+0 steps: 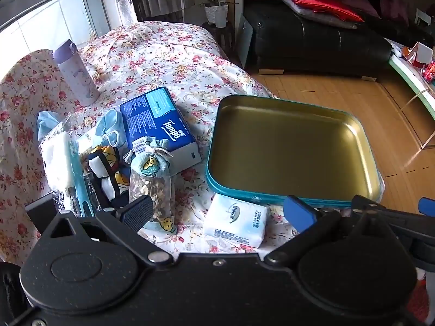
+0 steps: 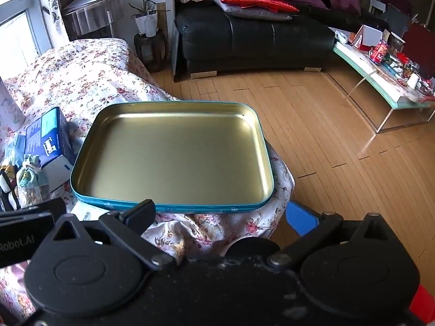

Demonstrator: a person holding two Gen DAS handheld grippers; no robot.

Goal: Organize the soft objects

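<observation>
Nothing has gone into the tin [image 2: 174, 149] yet: it sits empty and gold-bottomed in the middle of the right wrist view, on the flowered cloth [image 1: 168, 54], and this looks like the very start of the sorting.

Both tools are idle. The left gripper [image 1: 217, 214] has its jaws spread wide with nothing between them, hanging low in its frame over the small white tissue pack [image 1: 236, 222], which lies just beside the tin's near rim. The right gripper [image 2: 220, 214] is spread just as wide and empty, poised at the bottom of its frame before the tin's near edge.

The soft things are heaped at the left of the left wrist view: a sachet [image 1: 152, 174] leaning on the blue tissue box [image 1: 160, 127], a folded sock [image 1: 108, 174] touching it, a pale mask [image 1: 108, 130] behind, and a clear-wrapped white pack [image 1: 59, 160] at the far left. A purple bottle [image 1: 76, 73] stands apart at upper left; I would leave it.

My guess is the next move is a first pick. The white pack is nearest, so the left jaws need to drop around it, close gently, then carry it right into the tin.
</observation>
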